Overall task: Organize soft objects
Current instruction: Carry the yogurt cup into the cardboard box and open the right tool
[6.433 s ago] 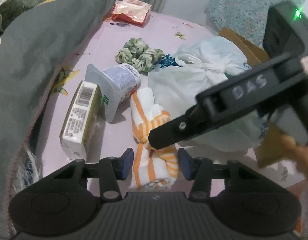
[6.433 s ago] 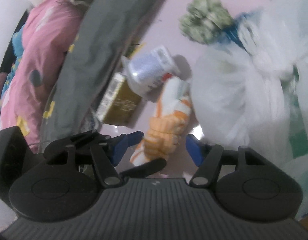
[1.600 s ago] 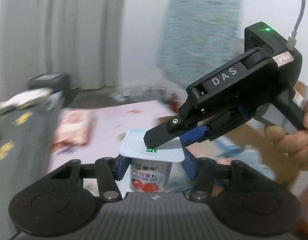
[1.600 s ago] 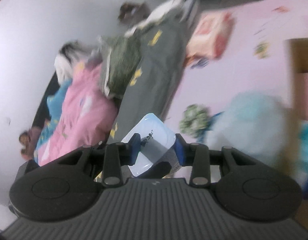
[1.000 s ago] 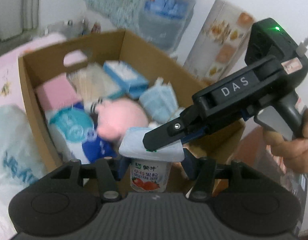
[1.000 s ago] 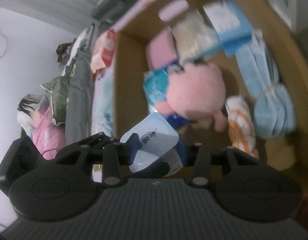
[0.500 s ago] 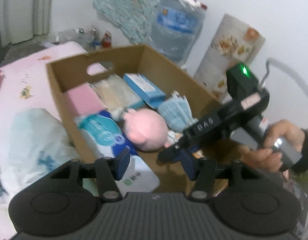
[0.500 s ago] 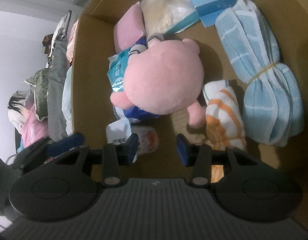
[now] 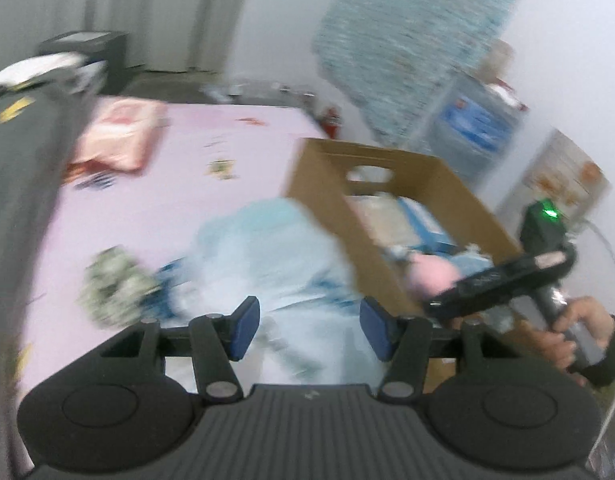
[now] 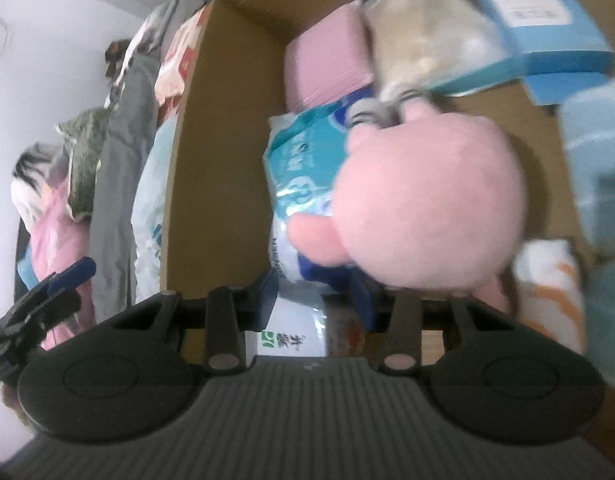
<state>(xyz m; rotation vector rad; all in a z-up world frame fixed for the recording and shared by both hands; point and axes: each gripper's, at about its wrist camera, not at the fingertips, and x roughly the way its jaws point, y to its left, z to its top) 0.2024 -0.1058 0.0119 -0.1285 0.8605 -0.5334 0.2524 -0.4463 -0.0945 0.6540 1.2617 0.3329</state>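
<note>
White wall [image 9: 291, 20] behind, grey curtains [image 9: 119, 4] at far left. Teal textured cloth [image 9: 419, 28] hangs against the wall. Dark low cabinet [image 9: 83, 52] in the corner below the curtains. Bed with pink sheet [image 9: 179, 184], grey quilt [image 9: 15, 168] along its left side. Blue-labelled water jug [image 9: 479, 124] by the wall at right. Dim, soft indoor light; view blurred.

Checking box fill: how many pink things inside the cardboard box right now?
2. The round pink plush lies mid-box; a flat pink pack sits behind it against the cardboard box wall. More could be hidden underneath.
</note>
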